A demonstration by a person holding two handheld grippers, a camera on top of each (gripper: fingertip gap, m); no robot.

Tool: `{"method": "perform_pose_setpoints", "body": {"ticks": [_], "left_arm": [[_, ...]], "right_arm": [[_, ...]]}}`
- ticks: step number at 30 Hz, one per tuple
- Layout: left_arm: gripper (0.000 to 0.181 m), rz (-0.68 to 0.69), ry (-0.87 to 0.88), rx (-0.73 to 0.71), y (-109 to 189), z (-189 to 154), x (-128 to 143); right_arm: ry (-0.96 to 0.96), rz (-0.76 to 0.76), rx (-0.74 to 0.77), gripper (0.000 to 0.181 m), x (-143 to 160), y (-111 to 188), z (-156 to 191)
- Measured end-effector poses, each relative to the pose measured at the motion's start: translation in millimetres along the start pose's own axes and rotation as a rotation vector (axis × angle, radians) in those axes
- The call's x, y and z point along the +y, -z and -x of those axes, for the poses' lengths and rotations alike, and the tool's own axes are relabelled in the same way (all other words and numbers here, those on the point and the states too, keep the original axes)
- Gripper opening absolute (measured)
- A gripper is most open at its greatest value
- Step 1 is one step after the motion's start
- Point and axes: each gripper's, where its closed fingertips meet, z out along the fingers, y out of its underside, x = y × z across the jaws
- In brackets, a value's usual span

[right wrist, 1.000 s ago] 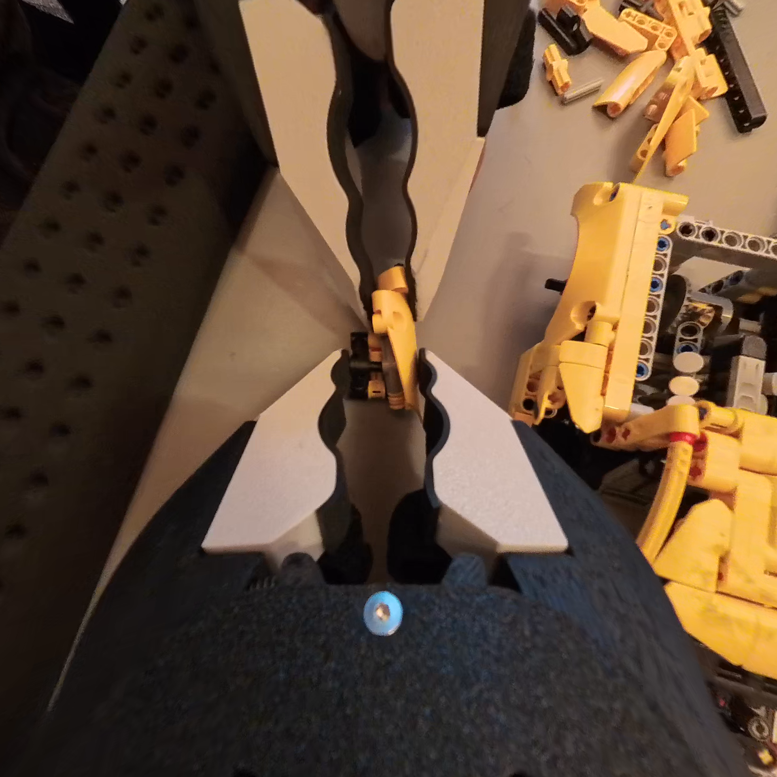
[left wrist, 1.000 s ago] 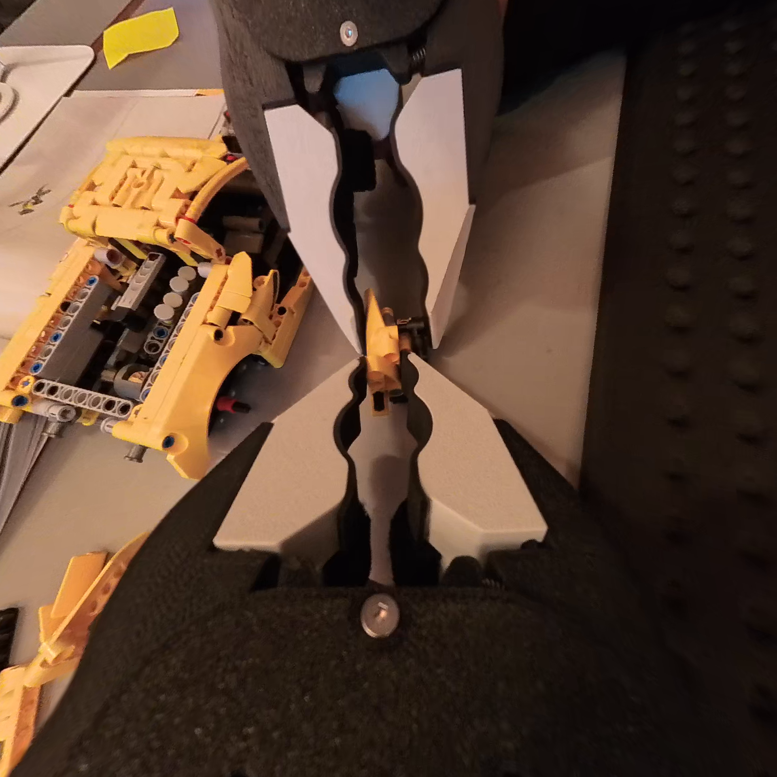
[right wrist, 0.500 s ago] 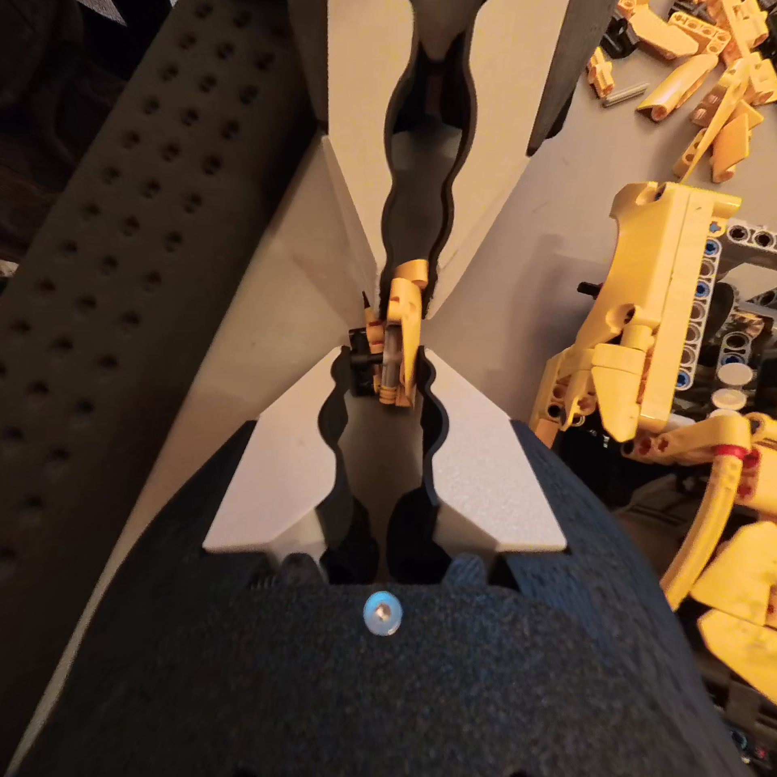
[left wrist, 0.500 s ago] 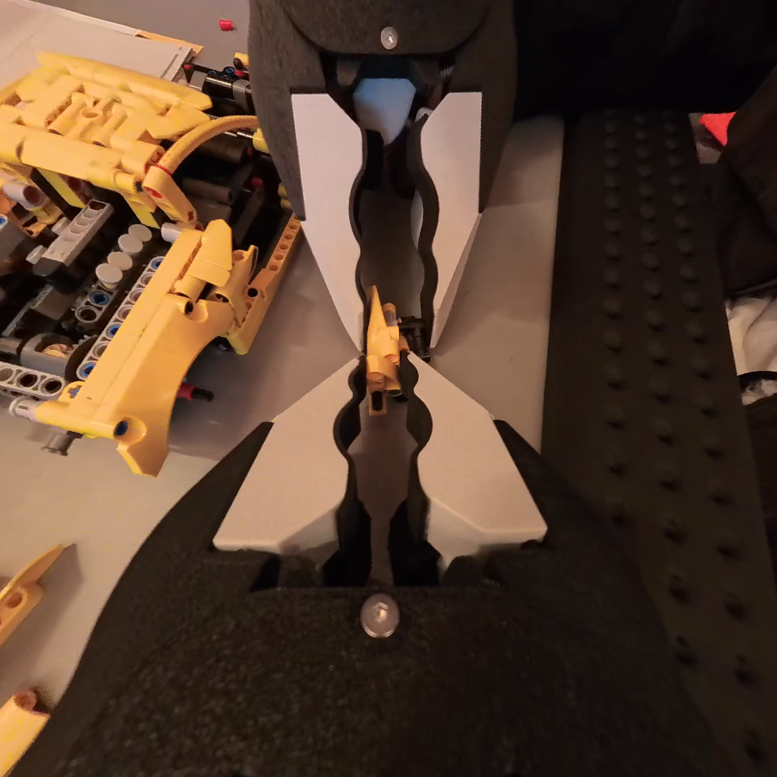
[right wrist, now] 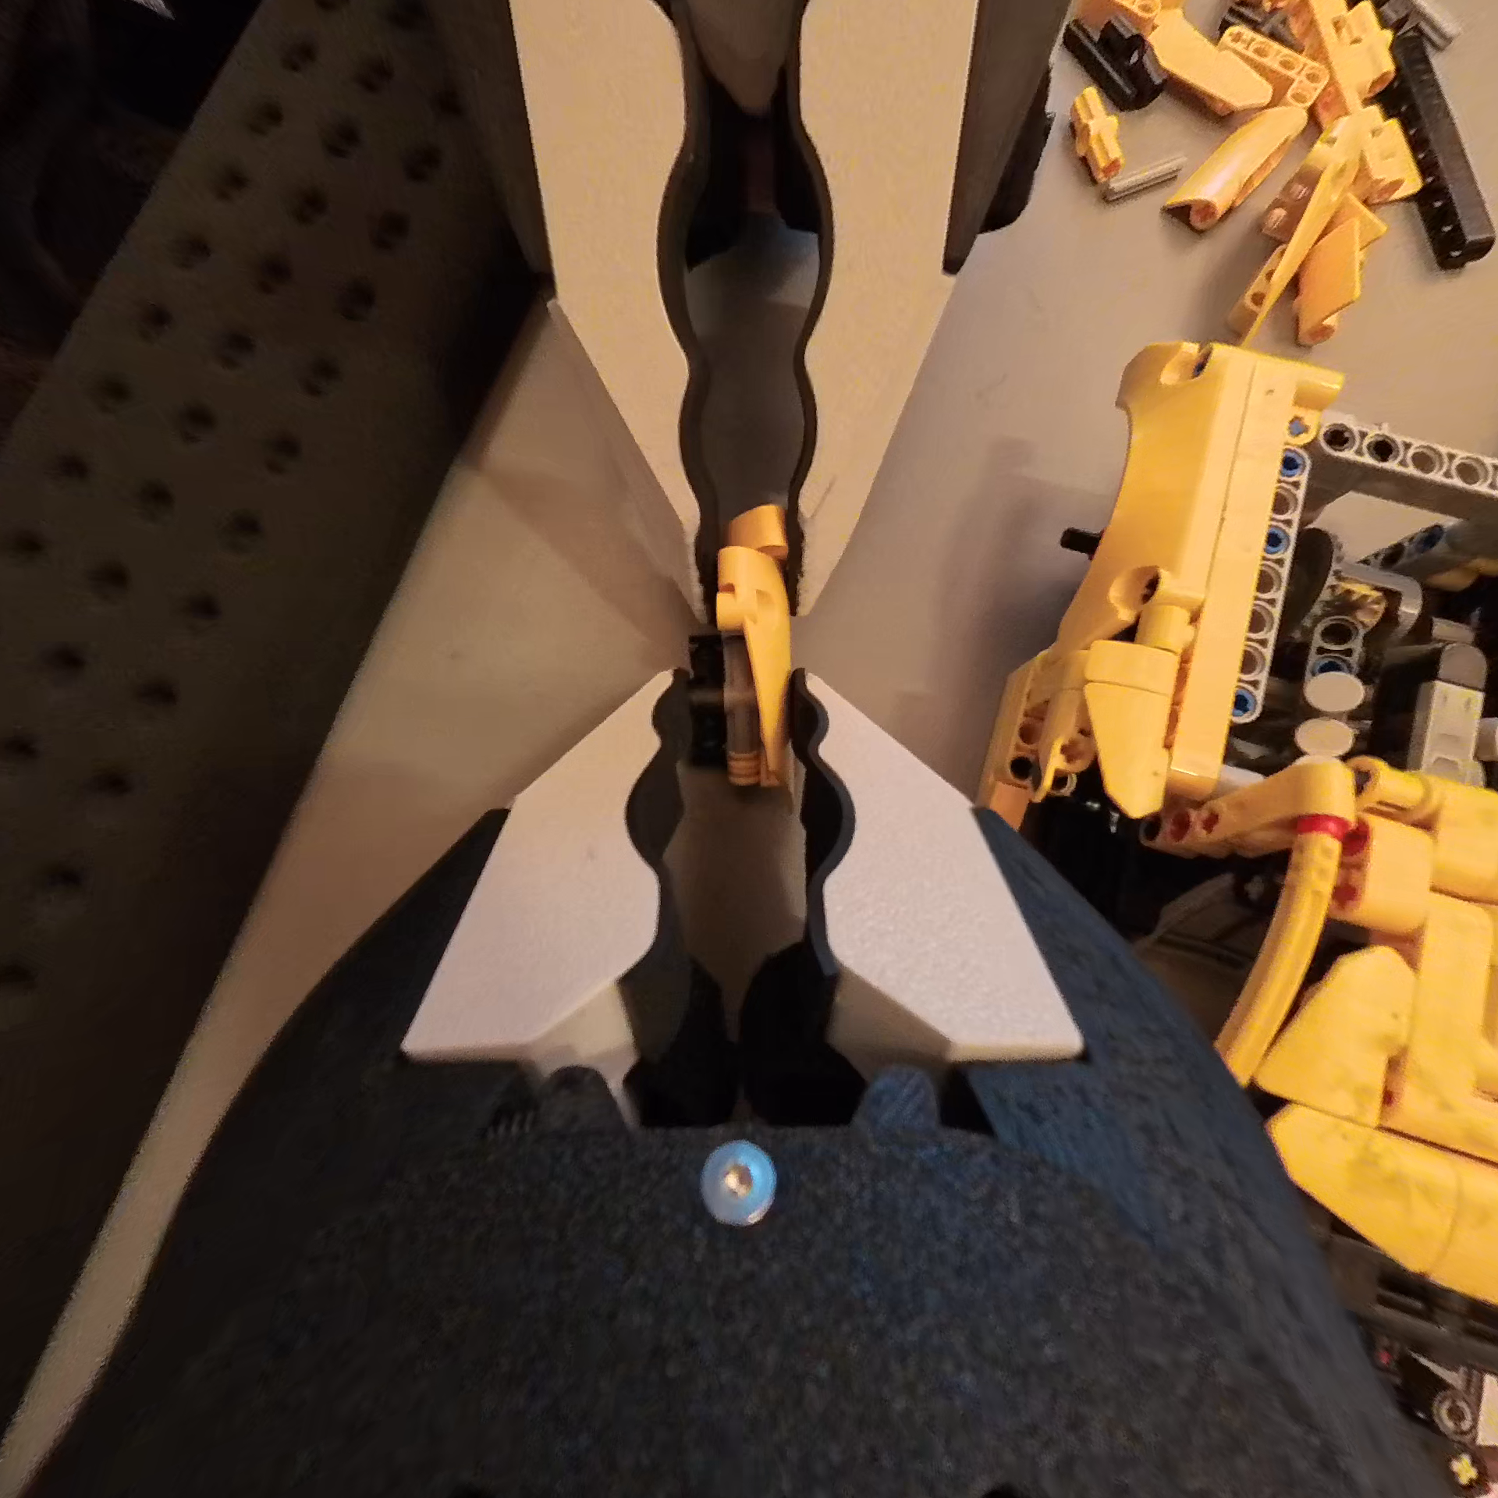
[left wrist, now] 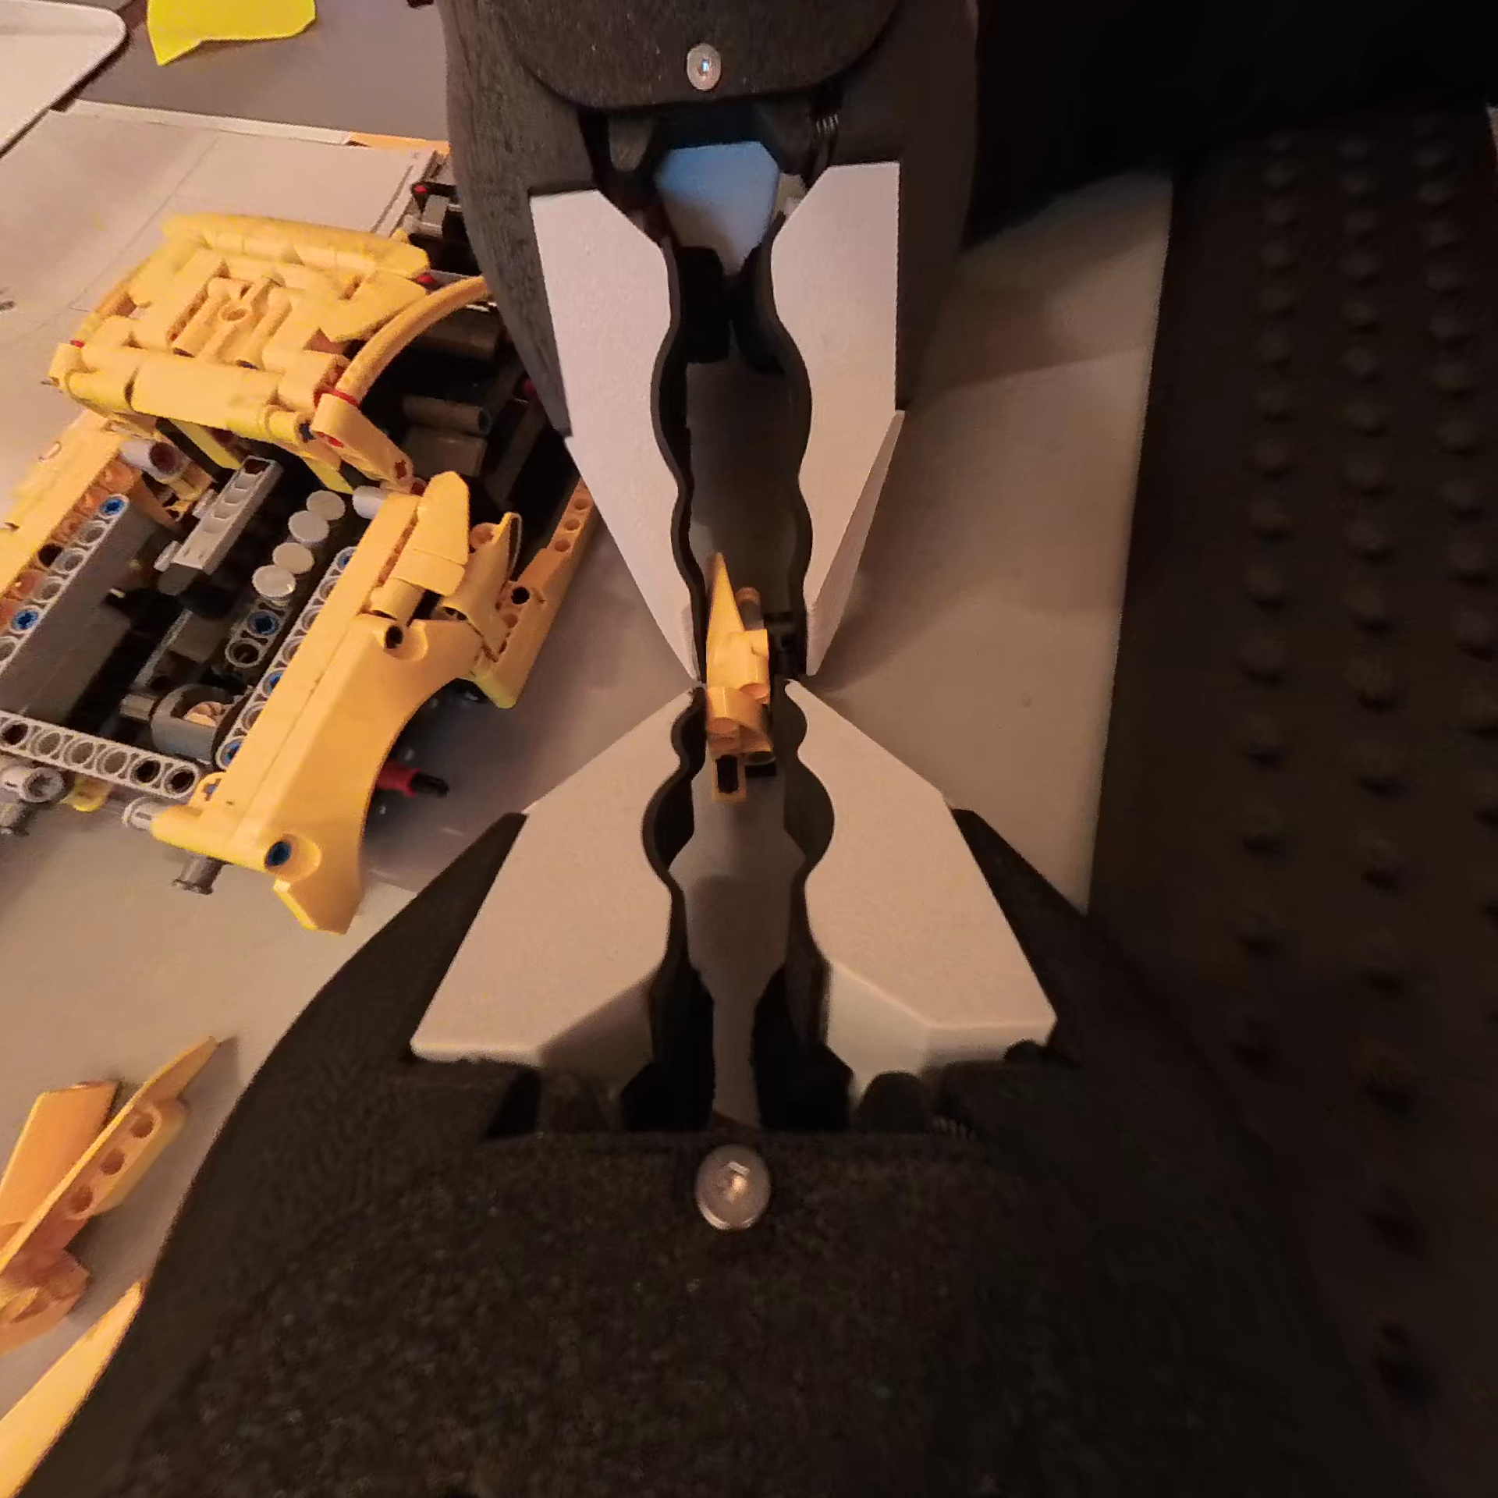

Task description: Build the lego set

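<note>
Grippers meet tip to tip over the pale table [left wrist: 997,567], both pinching the same small yellow sub-assembly [left wrist: 734,689]. In the left wrist view the left gripper [left wrist: 739,713] comes up from the bottom of the frame, its wavy jaws pressed in on the lower end of the piece, while the right gripper [left wrist: 742,624] reaches down from the top and clamps the upper end. A black pin and a grey part sit on the piece's right side there.

From the right wrist view it is mirrored — the right gripper [right wrist: 742,697] below, the left gripper [right wrist: 750,584] above, the yellow sub-assembly [right wrist: 754,640] held between them at mid-frame, clear of the table.

The half-built yellow model car [left wrist: 267,567] lies at the left of the left view, its open chassis showing grey beams, blue pins and round white tiles. Loose yellow parts [right wrist: 1264,121] are scattered at the upper right of the right view — not in any tray, just on the table. A dark perforated panel [right wrist: 203,486] runs along the table's edge.
</note>
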Motion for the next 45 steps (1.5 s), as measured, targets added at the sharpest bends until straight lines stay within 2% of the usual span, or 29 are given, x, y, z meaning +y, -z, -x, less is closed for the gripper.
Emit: {"method": "perform_pose_setpoints", "body": {"ticks": [4,7,9,13,17,23,26,28,31,33,34,35,38,45], "left_arm": [[0.015,-0.009,-0.029,-0.019,3.4,3.6,0.0],[0.015,-0.047,-0.153,-0.116,11.3,10.8,-6.8],[0.015,-0.128,-0.147,-0.133,20.8,12.9,-20.1],[0.015,-0.224,0.158,-0.097,36.9,38.0,-28.6],[0.015,-0.379,0.385,0.028,56.7,45.2,-44.0],[0.015,-0.483,0.608,0.183,70.0,49.5,-51.3],[0.015,-0.501,0.685,0.222,71.8,51.5,-51.4],[0.015,-0.515,0.717,0.233,74.1,53.4,-51.5],[0.015,-0.514,0.743,0.212,73.9,58.9,-48.7],[0.015,-0.484,0.78,0.175,69.3,66.4,-40.4],[0.015,-0.48,0.807,0.163,68.5,70.5,-37.0],[0.015,-0.483,0.833,0.161,69.0,73.9,-35.1],[0.015,-0.502,0.888,0.156,72.4,82.5,-31.3],[0.015,-0.564,0.966,0.211,79.1,86.7,-34.4]], "right_arm": [[-0.019,-0.066,0.012,0.024,-4.0,-0.3,-4.0],[0.004,-0.075,0.108,0.049,-9.0,10.3,-10.1],[0.022,-0.127,0.157,0.049,-22.0,25.8,-12.1],[-0.057,-0.273,0.19,0.049,-47.2,64.3,-18.0],[-0.17,-0.326,0.298,0.044,-48.0,95.7,-35.7],[-0.412,-0.331,0.341,0.042,-39.9,108.0,-31.8],[-0.502,-0.372,0.417,0.046,-42.2,114.8,-29.9],[-0.541,-0.432,0.525,0.046,-38.5,122.6,-36.2],[-0.586,-0.542,0.791,0.044,-13.5,139.3,-57.2],[-0.622,-0.625,0.942,0.031,11.4,145.2,-65.8],[-0.656,-0.615,0.907,0.04,16.1,139.6,-65.2],[-0.699,-0.61,0.873,0.042,18.0,139.8,-64.8],[-0.672,-0.704,0.875,0.039,10.3,155.3,-69.3],[-0.714,-0.698,0.824,0.034,15.0,149.5,-65.7]]}}
